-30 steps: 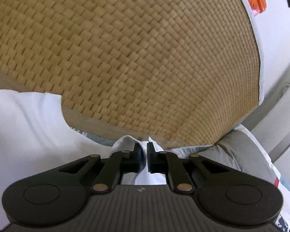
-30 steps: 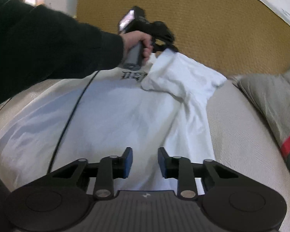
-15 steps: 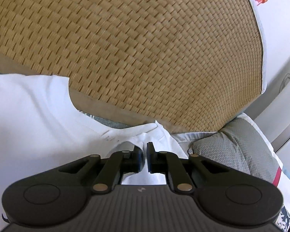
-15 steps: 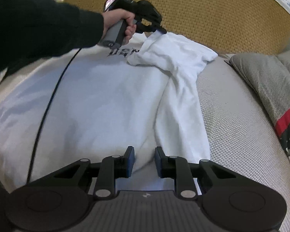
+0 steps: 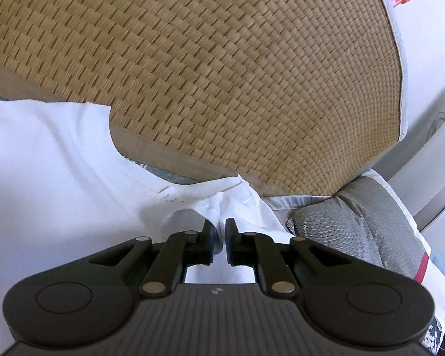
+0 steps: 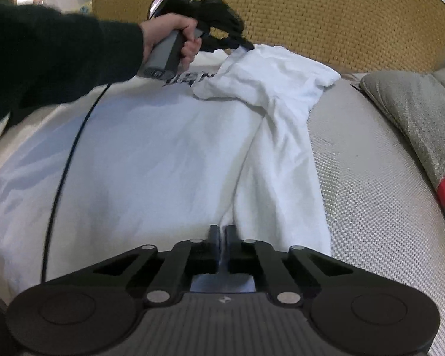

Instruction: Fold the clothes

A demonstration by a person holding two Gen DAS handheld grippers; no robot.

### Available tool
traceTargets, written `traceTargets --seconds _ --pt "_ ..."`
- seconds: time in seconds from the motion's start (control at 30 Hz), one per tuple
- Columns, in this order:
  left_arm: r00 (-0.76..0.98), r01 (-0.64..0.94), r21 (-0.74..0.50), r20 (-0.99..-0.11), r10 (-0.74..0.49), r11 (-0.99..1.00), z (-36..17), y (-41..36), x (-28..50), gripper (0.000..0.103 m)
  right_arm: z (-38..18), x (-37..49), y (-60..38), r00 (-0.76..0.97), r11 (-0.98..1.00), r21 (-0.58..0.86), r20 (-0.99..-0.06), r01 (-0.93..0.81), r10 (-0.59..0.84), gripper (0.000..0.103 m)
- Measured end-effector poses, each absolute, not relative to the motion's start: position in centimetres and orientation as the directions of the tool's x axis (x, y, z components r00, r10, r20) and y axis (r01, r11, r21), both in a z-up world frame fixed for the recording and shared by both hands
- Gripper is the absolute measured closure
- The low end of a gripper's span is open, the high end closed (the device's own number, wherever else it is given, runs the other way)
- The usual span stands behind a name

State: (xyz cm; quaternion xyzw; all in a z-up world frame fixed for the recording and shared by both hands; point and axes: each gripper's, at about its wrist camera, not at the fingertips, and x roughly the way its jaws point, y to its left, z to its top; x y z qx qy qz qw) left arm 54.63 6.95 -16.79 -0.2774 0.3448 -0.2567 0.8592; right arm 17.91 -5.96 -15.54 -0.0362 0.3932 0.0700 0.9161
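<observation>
Shirt [image 6: 151,160] on bed [image 6: 370,184], pillow [image 6: 415,112] right.

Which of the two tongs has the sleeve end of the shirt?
The left tongs, far by the woven headboard, pinch the bunched sleeve of the shirt. The right tongs grip the near hem.

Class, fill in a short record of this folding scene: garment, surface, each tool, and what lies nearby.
garment: white T-shirt, dark print near the top, right side folded over
surface: beige woven cover
left tool: shut on the T-shirt's upper edge
right tool: shut on the T-shirt's lower edge
nearby: grey pillow, woven headboard
</observation>
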Motion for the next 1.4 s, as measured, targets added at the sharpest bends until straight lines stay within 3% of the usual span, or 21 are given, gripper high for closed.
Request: traceTargets --seconds 0.4,0.47,0.57,0.63,0.7,0.8,0.9,0.97,1.17,1.27,1.33,1.4 --pt "0.651 0.226 -0.736 -0.373 -0.661 0.638 -17.1 9.0 54.2 0.095 -11.4 16.6 -5.5 0.771 0.931 0.155 -0.524 -0.331 0.362 0.100" --pt "0.643 0.220 -0.740 -0.380 -0.665 0.635 -17.1 9.1 54.2 0.093 -11.7 17.1 -6.1 0.758 0.929 0.187 -0.537 -0.321 0.370 0.099" --pt "0.587 0.226 -0.725 -0.432 -0.685 0.651 -17.1 8.9 53.9 0.077 -14.5 18.8 -7.2 0.666 0.957 0.202 -0.687 -0.209 0.290 0.096" --pt "0.556 0.241 -0.727 -0.440 -0.706 0.643 -17.1 9.2 53.3 0.070 -15.7 18.9 -7.7 0.651 0.972 0.177 -0.722 -0.154 0.234 0.093" --pt "0.534 0.248 -0.724 -0.452 -0.715 0.643 -17.0 9.7 52.7 0.047 -15.1 18.4 -7.7 0.673 0.978 0.146 -0.709 -0.150 0.209 0.088" --pt "0.505 0.214 -0.737 -0.479 -0.718 0.642 -17.5 11.0 51.8 0.034 -13.4 17.7 -7.2 0.742 0.981 0.064 -0.645 -0.184 0.181 0.070" --pt "0.451 0.175 -0.774 -0.486 -0.748 0.609 -18.2 12.2 50.9 0.025 -11.7 17.2 -7.8 0.790 0.975 0.057 -0.577 -0.217 0.210 0.064" --pt "0.398 0.168 -0.791 -0.492 -0.774 0.589 -18.5 12.5 50.1 0.025 -10.7 17.5 -8.5 0.807 0.978 0.038 -0.558 -0.205 0.191 0.061" --pt "0.383 0.250 -0.658 -0.607 -0.696 0.711 -17.6 12.3 47.3 0.022 -10.3 21.3 -12.1 0.775 0.990 0.049 -0.617 -0.133 0.134 0.061" --pt "0.378 0.258 -0.672 -0.591 -0.713 0.694 -17.8 11.9 46.1 0.022 -10.5 22.1 -12.5 0.753 0.989 0.059 -0.642 -0.138 0.143 0.061" --pt "0.396 0.268 -0.676 -0.572 -0.718 0.687 -17.9 11.0 45.8 0.029 -10.8 21.8 -12.3 0.761 0.988 0.073 -0.630 -0.139 0.154 0.061" --pt "0.408 0.245 -0.688 -0.566 -0.716 0.683 -18.3 10.2 45.9 0.068 -11.3 21.7 -11.7 0.764 0.986 0.073 -0.624 -0.151 0.164 0.061"
